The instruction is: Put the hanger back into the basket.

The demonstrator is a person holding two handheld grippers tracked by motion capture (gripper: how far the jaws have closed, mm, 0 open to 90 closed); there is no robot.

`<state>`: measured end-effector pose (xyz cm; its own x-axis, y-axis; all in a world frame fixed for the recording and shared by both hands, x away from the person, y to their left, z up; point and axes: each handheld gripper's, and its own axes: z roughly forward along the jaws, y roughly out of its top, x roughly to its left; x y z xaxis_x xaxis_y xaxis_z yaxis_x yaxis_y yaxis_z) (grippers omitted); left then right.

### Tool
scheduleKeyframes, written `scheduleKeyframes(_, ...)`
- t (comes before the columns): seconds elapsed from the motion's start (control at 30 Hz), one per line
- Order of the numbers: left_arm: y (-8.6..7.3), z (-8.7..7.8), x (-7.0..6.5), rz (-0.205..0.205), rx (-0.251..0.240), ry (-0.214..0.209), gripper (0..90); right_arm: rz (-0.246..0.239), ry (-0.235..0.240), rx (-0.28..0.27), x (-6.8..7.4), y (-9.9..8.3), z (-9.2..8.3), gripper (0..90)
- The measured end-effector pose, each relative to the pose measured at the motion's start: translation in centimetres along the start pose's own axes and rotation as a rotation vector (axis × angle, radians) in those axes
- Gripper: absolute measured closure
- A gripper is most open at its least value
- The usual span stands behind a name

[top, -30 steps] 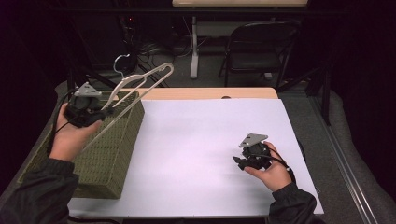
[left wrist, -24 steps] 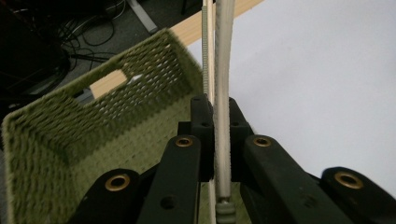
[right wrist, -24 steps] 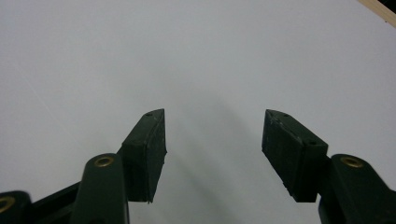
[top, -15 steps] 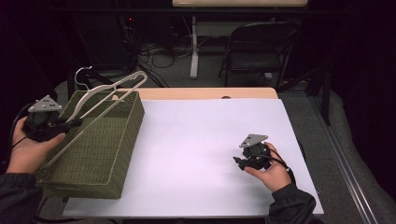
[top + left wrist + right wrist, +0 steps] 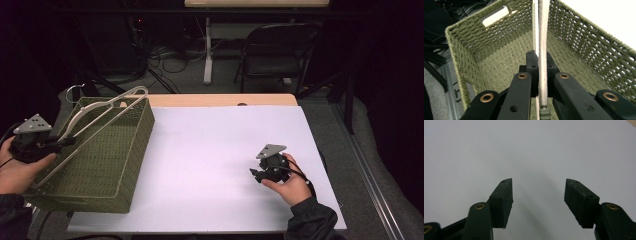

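Hanger [image 5: 95, 116], judged light and stiff, is clamped at its bar by left claw [image 5: 62, 142] over basket [image 5: 131, 165]; right claw [image 5: 537, 200] is held apart.

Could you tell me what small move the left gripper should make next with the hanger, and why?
Probably keep lifting it clear: the left gripper is shut on the hanger, which lies aslant over the green basket, while the right gripper rests open on the white table.

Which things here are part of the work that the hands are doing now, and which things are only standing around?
In use:
- hanger, clamped in the left gripper
- green woven basket, under the hanger
- right gripper, open, resting on the white table

Only standing around:
- folding chair
- cables on the floor
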<state>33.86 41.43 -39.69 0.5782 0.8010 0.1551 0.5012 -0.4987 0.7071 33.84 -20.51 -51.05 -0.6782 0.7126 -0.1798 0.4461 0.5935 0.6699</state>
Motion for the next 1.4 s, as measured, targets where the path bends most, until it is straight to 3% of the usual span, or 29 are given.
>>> scheduleKeyframes(0.03,0.0,0.0,0.0,0.000,0.000,0.000,87.4,0.000,0.000,0.000,0.0,0.0,0.0,39.7)
scheduleKeyframes(0.07,-0.3,0.3,0.1,0.002,0.007,-0.002,87.4,-0.011,-0.003,0.051,0.0,0.1,-0.2,39.7)
scheduleKeyframes(0.3,-1.8,1.0,0.5,-0.009,0.004,-0.008,87.4,-0.007,0.004,0.046,0.2,0.0,0.1,39.7)
scheduleKeyframes(0.6,-4.1,2.1,1.2,-0.039,0.046,-0.033,87.4,-0.004,0.006,0.054,0.1,-0.2,0.4,39.7)
scheduleKeyframes(0.8,-5.6,4.0,1.6,-0.075,0.103,-0.073,87.3,-0.008,0.013,0.074,0.2,-0.3,0.6,39.7)
scheduleKeyframes(0.93,-5.4,4.8,1.5,-0.079,0.139,-0.092,87.2,-0.005,0.012,0.073,0.2,-0.4,0.7,39.7)
scheduleKeyframes(0.97,-5.3,5.4,1.5,-0.089,0.174,-0.081,86.9,-0.006,0.014,0.066,0.2,-0.4,0.7,39.7)
scheduleKeyframes(1.03,-5.4,5.7,1.5,-0.095,0.188,-0.074,86.4,-0.003,0.014,0.069,0.2,-0.5,0.7,39.7)
scheduleKeyframes(1.07,-5.5,5.9,1.5,-0.100,0.206,-0.048,86.0,-0.004,0.015,0.059,0.2,-0.5,0.7,39.7)
scheduleKeyframes(1.13,-5.5,5.9,1.5,-0.098,0.207,-0.029,82.3,-0.004,0.016,0.066,0.1,-0.5,0.6,39.7)
scheduleKeyframes(1.17,-5.5,5.7,1.5,-0.103,0.190,0.021,77.5,-0.006,0.016,0.070,0.1,-0.5,0.6,39.7)
scheduleKeyframes(1.23,-5.5,5.5,1.6,-0.102,0.173,0.045,70.7,0.003,0.017,0.047,0.1,-0.6,0.7,39.6)
scheduleKeyframes(1.27,-5.3,4.8,1.8,-0.111,0.125,0.082,68.0,0.005,0.016,0.043,0.1,-0.6,0.8,39.6)
scheduleKeyframes(1.3,-5.3,4.8,1.8,-0.111,0.125,0.082,64.1,-0.001,0.017,0.083,0.1,-0.5,0.6,39.6)
scheduleKeyframes(1.33,-5.1,4.0,1.9,-0.121,0.081,0.077,60.8,-0.003,0.019,0.089,0.1,-0.5,0.5,39.4)
scheduleKeyframes(1.37,-5.1,4.0,1.9,-0.121,0.081,0.077,57.9,-0.003,0.019,0.089,0.1,-0.5,0.5,39.4)
scheduleKeyframes(1.4,-4.9,3.2,1.7,-0.138,0.040,0.069,55.1,-0.004,0.015,0.083,0.1,-0.5,0.4,39.4)
